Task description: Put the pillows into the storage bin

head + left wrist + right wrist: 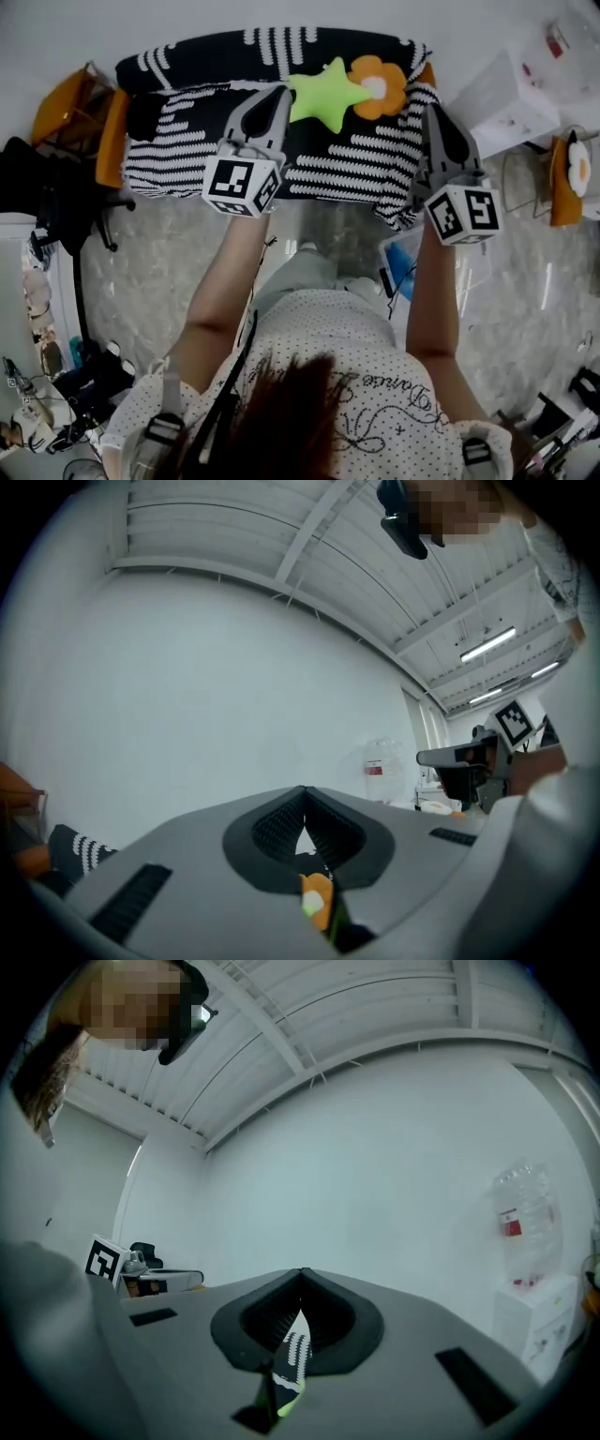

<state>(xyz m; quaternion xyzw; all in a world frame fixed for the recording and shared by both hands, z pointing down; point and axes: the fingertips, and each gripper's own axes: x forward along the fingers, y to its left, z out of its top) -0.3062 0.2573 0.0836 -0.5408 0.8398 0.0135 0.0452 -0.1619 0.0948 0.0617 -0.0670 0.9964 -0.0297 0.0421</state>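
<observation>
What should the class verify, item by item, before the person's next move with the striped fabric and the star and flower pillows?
1. Right tool closed on the striped fabric: ok.
2. Left tool closed: ok. What it pinches: cannot tell.
3. Green star pillow lying on the striped fabric: ok.
4. Orange flower pillow beside the star: ok.
5. Both pillows fully contained rather than just lying on top: cannot tell.
</observation>
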